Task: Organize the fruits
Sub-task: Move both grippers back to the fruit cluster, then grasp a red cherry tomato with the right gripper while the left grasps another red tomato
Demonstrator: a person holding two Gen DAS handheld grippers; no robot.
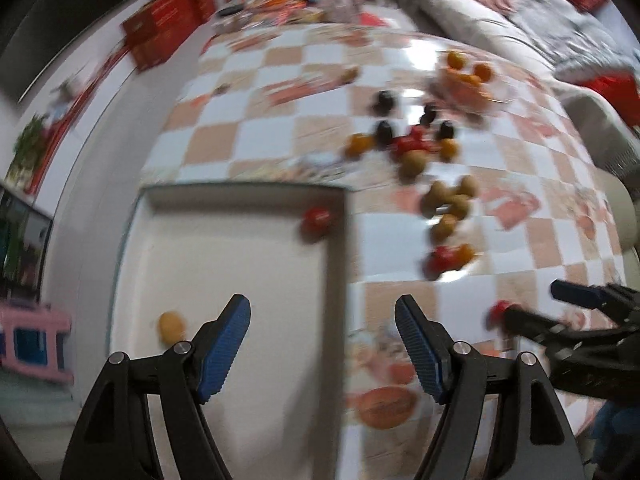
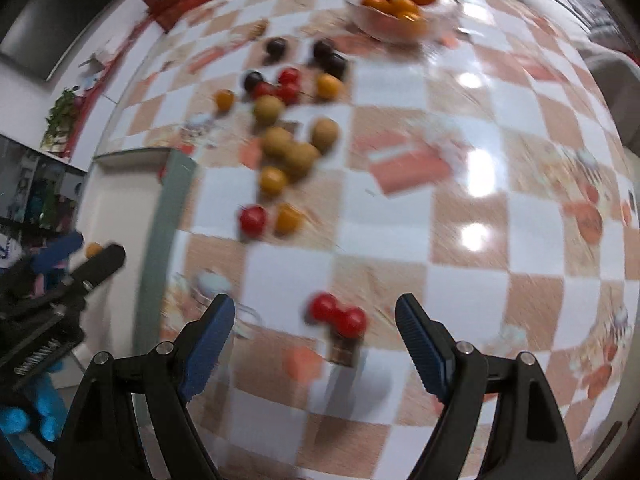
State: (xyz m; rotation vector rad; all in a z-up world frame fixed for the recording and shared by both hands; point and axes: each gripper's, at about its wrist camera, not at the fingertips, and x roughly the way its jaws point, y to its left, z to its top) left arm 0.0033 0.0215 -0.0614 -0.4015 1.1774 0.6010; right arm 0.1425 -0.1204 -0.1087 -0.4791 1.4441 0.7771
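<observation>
The right gripper (image 2: 316,344) is hovering with jaws wide over 2 touching red fruits (image 2: 338,314) on the checkered table (image 2: 480,240). The left gripper (image 1: 322,344), jaws also wide and empty, is waiting above the white tray (image 1: 240,280). For a clean pick, centering on 1 fruit before closing is advisable.

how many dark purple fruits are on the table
4: one far left, two touching near the bowl, one beside the red fruits. Blur may hide others.

Glossy checkered plastic tablecloth (image 2: 460,208) reflecting lamp glare. White rectangular tray (image 1: 224,280) looking smooth, matt. Small round red tomatoes (image 2: 338,314) shining. Ribbed blue rubbery pads (image 1: 224,354) sitting on matt black plastic fingers.
</observation>
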